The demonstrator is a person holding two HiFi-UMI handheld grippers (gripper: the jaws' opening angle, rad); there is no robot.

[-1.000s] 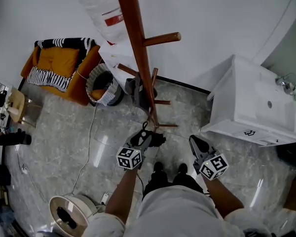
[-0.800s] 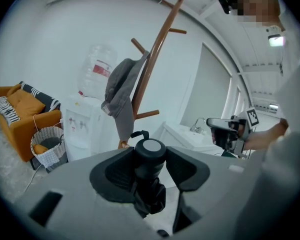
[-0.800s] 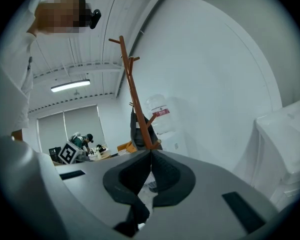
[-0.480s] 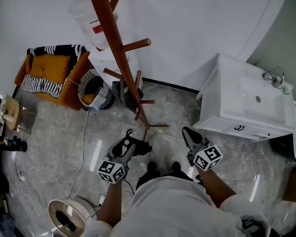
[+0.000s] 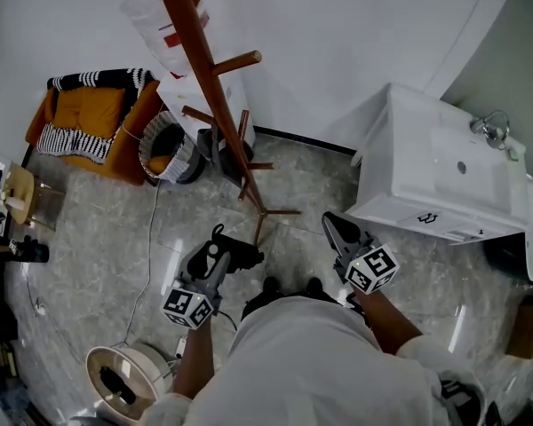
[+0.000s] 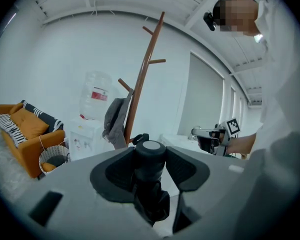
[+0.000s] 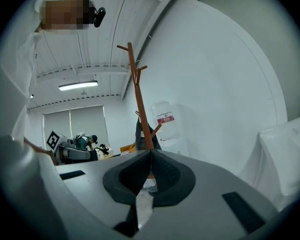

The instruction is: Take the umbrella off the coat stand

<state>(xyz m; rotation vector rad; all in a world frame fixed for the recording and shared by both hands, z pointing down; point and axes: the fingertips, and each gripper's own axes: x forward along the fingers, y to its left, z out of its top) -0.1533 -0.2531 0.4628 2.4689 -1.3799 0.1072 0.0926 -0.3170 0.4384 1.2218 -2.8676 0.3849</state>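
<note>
Black folded umbrella (image 6: 150, 164), clamped in my left gripper (image 5: 224, 257), hangs clear of the coat stand (image 5: 215, 105) ahead. Removal looks done; next I need only carry it away. Right gripper (image 5: 333, 224): jaws together, empty. Since a second ago, the left gripper has risen and drawn back from the stand's foot.

Black umbrella (image 6: 150, 158) in left tongs (image 5: 215, 261); red-brown coat stand (image 5: 206, 82) ahead; orange sofa (image 5: 93, 114), black-white striped throw (image 5: 71, 140) far left.

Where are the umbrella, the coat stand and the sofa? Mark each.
umbrella (image 6: 150, 156), left gripper view, its round end
coat stand (image 5: 198, 43), head view, its pole
sofa (image 5: 89, 112), head view, its orange cushion
</note>
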